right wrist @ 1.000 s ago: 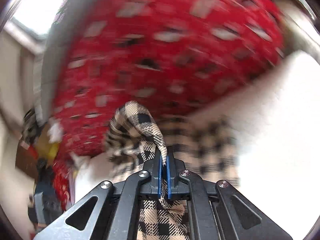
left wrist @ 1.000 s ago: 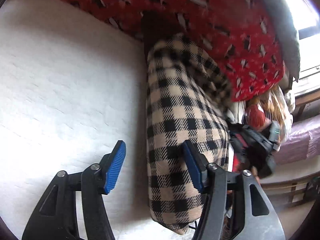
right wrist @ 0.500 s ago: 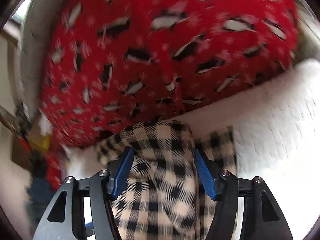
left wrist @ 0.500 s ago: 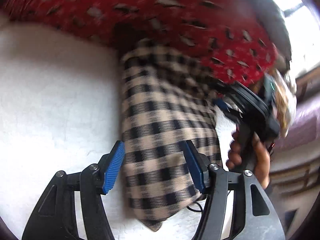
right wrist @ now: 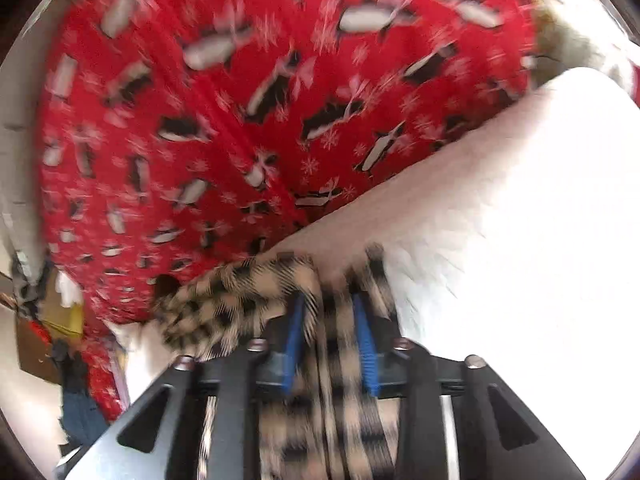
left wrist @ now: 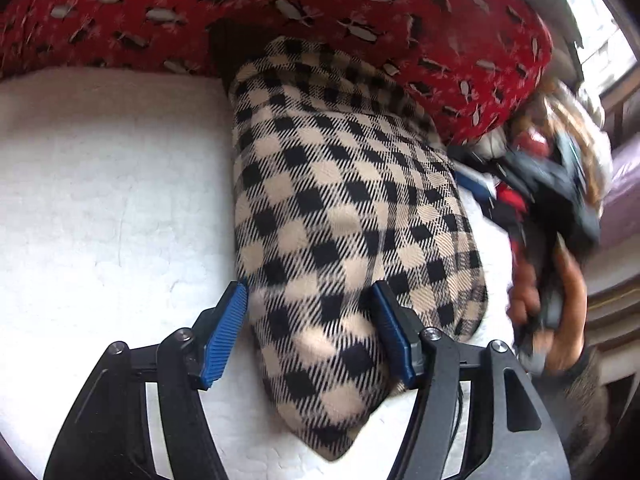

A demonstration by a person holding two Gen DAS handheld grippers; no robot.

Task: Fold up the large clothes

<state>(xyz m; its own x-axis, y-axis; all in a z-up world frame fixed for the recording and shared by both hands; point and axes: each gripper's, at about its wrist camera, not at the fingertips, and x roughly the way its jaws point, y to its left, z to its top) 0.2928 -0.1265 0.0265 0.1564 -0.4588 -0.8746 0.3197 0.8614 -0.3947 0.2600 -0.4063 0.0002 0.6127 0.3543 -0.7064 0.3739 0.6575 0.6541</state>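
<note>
Left wrist view: checked garment (left wrist: 344, 216), folded into a long bundle, lies centre frame on the white bedding (left wrist: 100, 200), its far end against the red penguin-print blanket (left wrist: 360, 12). Left tool (left wrist: 312, 332) is spread wide, blue pads either side of the bundle's near end, not pinching it. Only this view shows the right hand (left wrist: 548, 292) at right edge, blurred, among dark clutter.

Right wrist view, motion-blurred: right tool (right wrist: 328, 340) partly open, checked cloth running between its pads; whether it grips cannot be told. Red blanket fills upper frame, white bedding at right.
</note>
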